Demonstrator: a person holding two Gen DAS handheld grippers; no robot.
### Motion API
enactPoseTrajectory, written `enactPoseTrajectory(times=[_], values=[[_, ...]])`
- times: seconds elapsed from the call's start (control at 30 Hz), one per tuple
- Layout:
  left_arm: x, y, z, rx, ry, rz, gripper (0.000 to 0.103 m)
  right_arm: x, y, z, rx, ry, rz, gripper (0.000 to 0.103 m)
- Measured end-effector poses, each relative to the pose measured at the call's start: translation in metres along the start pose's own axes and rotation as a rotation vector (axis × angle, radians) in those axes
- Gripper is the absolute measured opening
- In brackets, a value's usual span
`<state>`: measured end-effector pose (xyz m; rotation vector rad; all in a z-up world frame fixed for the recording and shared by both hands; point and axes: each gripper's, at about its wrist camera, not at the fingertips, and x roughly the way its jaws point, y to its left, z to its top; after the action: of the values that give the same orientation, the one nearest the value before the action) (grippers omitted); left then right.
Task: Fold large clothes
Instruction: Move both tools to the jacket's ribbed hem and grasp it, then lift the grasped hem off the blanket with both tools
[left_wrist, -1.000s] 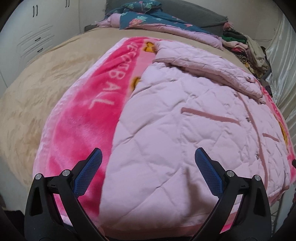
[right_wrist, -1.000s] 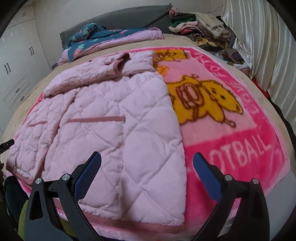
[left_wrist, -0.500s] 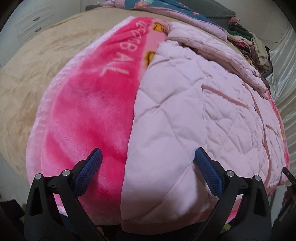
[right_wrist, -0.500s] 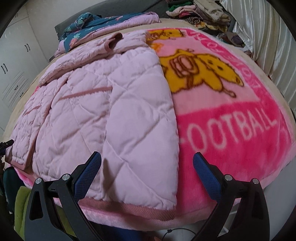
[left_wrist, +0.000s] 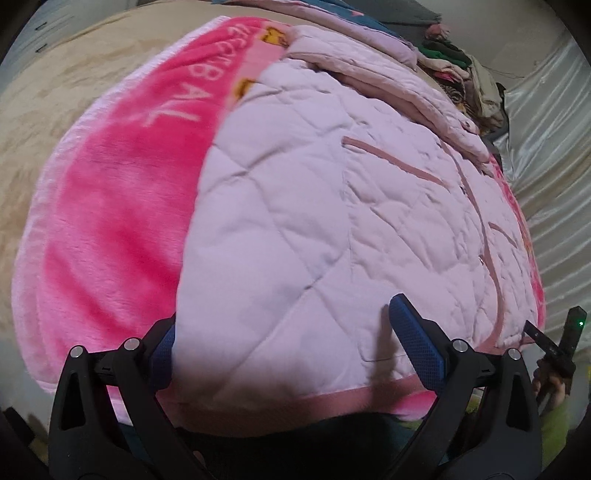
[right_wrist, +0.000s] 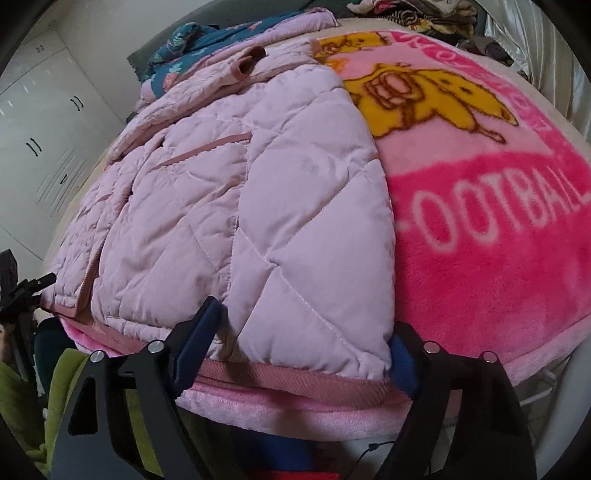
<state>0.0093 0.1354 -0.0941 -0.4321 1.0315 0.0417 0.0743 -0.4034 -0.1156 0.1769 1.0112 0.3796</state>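
Pink quilted jacket (left_wrist: 332, 229) lies flat on a pink blanket (left_wrist: 110, 221) printed with a yellow cartoon (right_wrist: 424, 92), spread over a beige bed (left_wrist: 55, 92). I see my left gripper (left_wrist: 291, 347) at the jacket's near hem, jaws apart, with the hem corner between the blue pads (left_wrist: 417, 347). My right gripper (right_wrist: 299, 350) straddles the opposite hem corner, jaws apart and close against the padding either side; whether they press it I cannot tell. Folded clothes (left_wrist: 469, 81) are stacked at the far end of the bed, near a wardrobe (right_wrist: 44, 147)
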Motion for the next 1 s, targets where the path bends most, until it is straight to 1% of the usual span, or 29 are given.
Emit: enactPoseTrajectory(times=[0.03,0.07,0.23,0.3,0.37,0.4,0.43,0.47,0.5,0.57,0.6,0.67,0.77,0.9,1.0], values=[[0.001,-0.001,0.001,0.006,0.006,0.007,0.094,-0.002,-0.001,-0.001,0.005,-0.006,0.011,0.068],[0.002,-0.002,0.001,0.009,0.009,0.008,0.093,-0.004,-0.002,-0.002,0.01,-0.013,0.022,0.067],[0.003,-0.003,0.002,0.011,0.01,-0.007,0.093,0.002,-0.014,-0.012,0.038,0.015,0.097,0.069],[0.003,-0.004,0.001,0.015,0.0,0.0,0.087,0.004,-0.019,-0.015,0.064,0.009,0.133,0.069],[0.002,-0.004,0.0,0.013,-0.008,0.005,0.077,0.004,-0.021,-0.017,0.072,0.01,0.146,0.069],[0.002,-0.005,0.0,0.015,-0.012,0.007,0.074,0.004,-0.02,-0.017,0.065,0.013,0.144,0.067],[0.001,-0.005,-0.001,0.018,-0.015,0.009,0.067,0.002,-0.019,-0.017,0.054,0.013,0.141,0.061],[0.0,-0.008,-0.001,0.023,-0.022,0.014,0.061,0.0,-0.016,-0.017,0.044,0.011,0.148,0.053],[-0.001,-0.01,-0.002,0.03,-0.026,0.016,0.058,-0.002,-0.015,-0.017,0.039,0.007,0.15,0.048],[-0.002,-0.017,-0.002,0.062,-0.039,0.034,0.047,-0.007,-0.011,-0.016,0.029,-0.011,0.153,0.035],[-0.004,-0.022,-0.003,0.083,-0.049,0.051,0.043,-0.011,-0.009,-0.015,0.019,-0.023,0.152,0.032],[-0.009,-0.028,-0.002,0.109,-0.07,0.072,0.032,-0.017,-0.005,-0.012,0.006,-0.039,0.149,0.023],[-0.017,-0.035,0.0,0.143,-0.099,0.086,0.026,-0.029,0.002,-0.005,-0.011,-0.078,0.157,0.016],[-0.025,-0.04,0.003,0.159,-0.127,0.086,0.022,-0.047,0.01,0.008,-0.032,-0.147,0.175,0.014],[-0.031,-0.044,0.009,0.162,-0.157,0.071,0.021,-0.06,0.015,0.02,-0.05,-0.208,0.189,0.014]])
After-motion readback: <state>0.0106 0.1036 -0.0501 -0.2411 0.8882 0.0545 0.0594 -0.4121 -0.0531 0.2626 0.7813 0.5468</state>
